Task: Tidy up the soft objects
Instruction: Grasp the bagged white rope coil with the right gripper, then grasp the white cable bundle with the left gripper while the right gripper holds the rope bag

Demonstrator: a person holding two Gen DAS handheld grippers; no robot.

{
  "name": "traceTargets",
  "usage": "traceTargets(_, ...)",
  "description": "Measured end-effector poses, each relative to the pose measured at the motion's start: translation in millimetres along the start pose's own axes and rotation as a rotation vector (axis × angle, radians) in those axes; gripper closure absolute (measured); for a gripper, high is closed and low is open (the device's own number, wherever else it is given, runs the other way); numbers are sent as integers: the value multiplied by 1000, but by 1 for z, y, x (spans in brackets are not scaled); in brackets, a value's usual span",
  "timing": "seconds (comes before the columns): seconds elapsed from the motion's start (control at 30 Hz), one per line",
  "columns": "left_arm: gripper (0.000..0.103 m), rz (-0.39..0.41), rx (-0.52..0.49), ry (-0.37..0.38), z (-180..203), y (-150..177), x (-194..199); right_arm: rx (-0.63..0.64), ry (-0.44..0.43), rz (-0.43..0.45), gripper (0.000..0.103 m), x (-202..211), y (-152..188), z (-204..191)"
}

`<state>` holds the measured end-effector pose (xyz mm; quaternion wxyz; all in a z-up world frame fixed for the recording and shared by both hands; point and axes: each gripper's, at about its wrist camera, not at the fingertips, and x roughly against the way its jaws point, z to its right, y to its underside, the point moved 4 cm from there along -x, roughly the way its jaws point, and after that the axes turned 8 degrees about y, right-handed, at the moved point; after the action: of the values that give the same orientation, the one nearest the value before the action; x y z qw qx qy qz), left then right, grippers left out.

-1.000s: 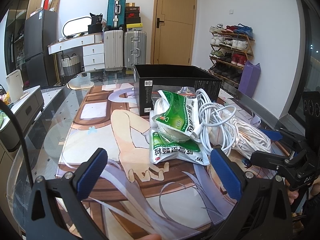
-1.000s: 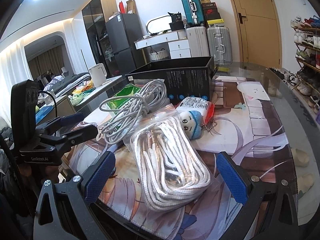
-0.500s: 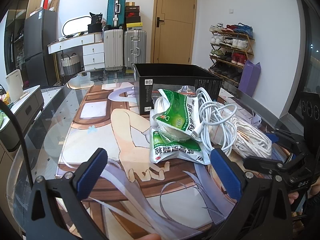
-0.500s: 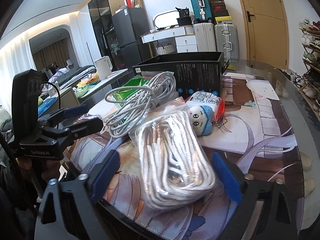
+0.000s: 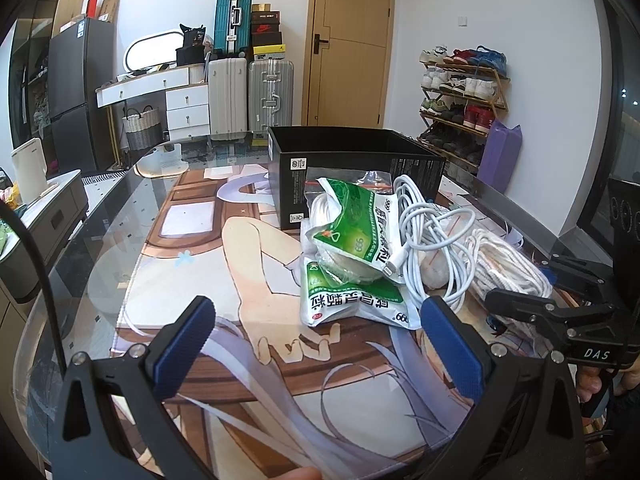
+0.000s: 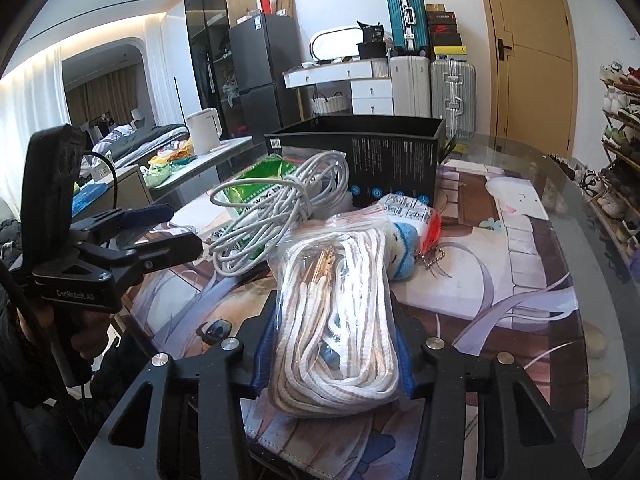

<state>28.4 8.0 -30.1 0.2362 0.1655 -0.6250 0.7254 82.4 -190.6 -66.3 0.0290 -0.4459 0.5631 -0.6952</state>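
Observation:
A clear bag of white rope (image 6: 336,320) lies at the near edge of the printed mat, and my right gripper (image 6: 334,346) is closing on it, its blue pads (image 6: 262,354) pressing both sides. In the left wrist view the same bag (image 5: 504,264) sits at the right with the right gripper (image 5: 540,308) on it. My left gripper (image 5: 318,312) stands open above the mat, just short of two green packets (image 5: 352,240). A white cable coil (image 5: 432,232) lies between the packets and the rope. A small plush doll in a blue hat (image 6: 404,248) lies behind the bag.
An open black box (image 5: 352,160) stands right behind the pile on the glass table (image 5: 100,240). The left gripper (image 6: 168,232) hovers at the left of the right wrist view. Suitcases, a dresser and a shoe rack line the far walls.
The right gripper's jaws have closed from wide apart onto the bag of white rope, bunching it up between the pads. The left gripper has kept still and open.

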Motion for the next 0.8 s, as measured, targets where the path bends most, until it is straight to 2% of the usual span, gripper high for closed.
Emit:
traceTargets(0.23,0,-5,12,6,-3,0,-6,-26,17,44,57,10,-4,6)
traceTargets(0.47,0,-4,18,46,-2,-6,-2,-85,59,88,57,21,-9,23)
traceTargets(0.8,0,5,5,79,10,-23,5,-134,65,122,57,28,-12,31)
